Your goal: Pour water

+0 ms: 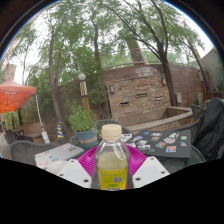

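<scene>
The bottle (112,160) stands upright at six o'clock from the table's middle, right between the gripper (112,172) fingers, its white cap (112,131) on and pointing to twelve. The pink pads (90,160) hug its sides at nine and three o'clock with no gap that I can see, so the jaws look pinched on the bottle, holding it by the body where it is widest and least likely to slip. The yellowish liquid fills most of it, which would explain the upright carry: tilted, it would shift its weight.

Beyond the bottle, toward twelve, lies the table (150,133), spread with papers or cards (160,141). At ten o'clock sits a potted plant (83,122); at nine, a red umbrella (15,96). A brick wall (140,92) and trees fill the far side.

No cup or glass is in view, so where the water should go cannot be told. With the cap on, pouring looks not yet begun
</scene>
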Demonstrator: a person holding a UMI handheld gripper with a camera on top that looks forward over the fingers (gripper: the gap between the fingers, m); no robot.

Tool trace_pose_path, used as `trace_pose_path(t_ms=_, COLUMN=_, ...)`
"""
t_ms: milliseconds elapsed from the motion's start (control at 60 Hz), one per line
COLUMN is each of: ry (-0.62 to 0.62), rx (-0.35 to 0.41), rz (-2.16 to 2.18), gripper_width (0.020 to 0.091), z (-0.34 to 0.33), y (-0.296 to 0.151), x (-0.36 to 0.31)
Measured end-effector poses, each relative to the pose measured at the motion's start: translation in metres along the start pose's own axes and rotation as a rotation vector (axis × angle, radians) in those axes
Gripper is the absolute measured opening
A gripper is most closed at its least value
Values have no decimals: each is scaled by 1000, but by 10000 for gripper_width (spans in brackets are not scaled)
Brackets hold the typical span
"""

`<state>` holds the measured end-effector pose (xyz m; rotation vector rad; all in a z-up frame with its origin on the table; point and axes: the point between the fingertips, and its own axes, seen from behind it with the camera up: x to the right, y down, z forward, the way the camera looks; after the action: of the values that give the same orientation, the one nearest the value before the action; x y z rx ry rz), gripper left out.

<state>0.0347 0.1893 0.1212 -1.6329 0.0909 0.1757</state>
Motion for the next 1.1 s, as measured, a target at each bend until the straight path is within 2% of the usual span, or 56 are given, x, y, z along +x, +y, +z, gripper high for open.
trace_pose_path(t_ms=50, ry=-21, rx=-29, rz=-25, gripper_width=410, z=1, y=22, x=-8)
trace_pose_path(t_ms=183, ry=-22, rx=-52, rz=-100, gripper_width=412, z=14, y=38, x=2)
trace_pose_path(t_ms=350, ry=-17, rx=-20, rz=-169, gripper_width=427, z=5, y=45, x=-15)
trace_pose_path(t_ms=417, ry=-19, rx=-14, rz=-163, gripper_width=499, z=3, y=44, x=-16)
trace_pose_path(t_ms=467, ry=-15, rx=-39, rz=-179, gripper_width=567, z=3, y=46, x=-11)
trace_pose_path(t_ms=483, ry=-1, rx=-65, rz=-188, gripper_width=620, z=4, y=47, x=-5)
trace_pose_path(t_ms=533, ry=14, rx=-109, rz=-208, gripper_width=847, z=-1, y=41, x=5)
trace_pose_path(t_ms=550, ry=17, rx=-112, rz=-214, gripper_width=858, z=-7, y=44, x=5)
trace_pose_path(t_ms=600, ry=30, rx=-98, rz=-229, gripper_width=808, z=-15, y=30, x=7)
trace_pose_path(t_ms=783, ry=62, rx=-119, rz=-248, gripper_width=839, z=-100, y=15, x=5)
trace_pose_path(t_ms=1100, ry=64, rx=-177, rz=-156, gripper_width=829, z=-292, y=9, x=-23)
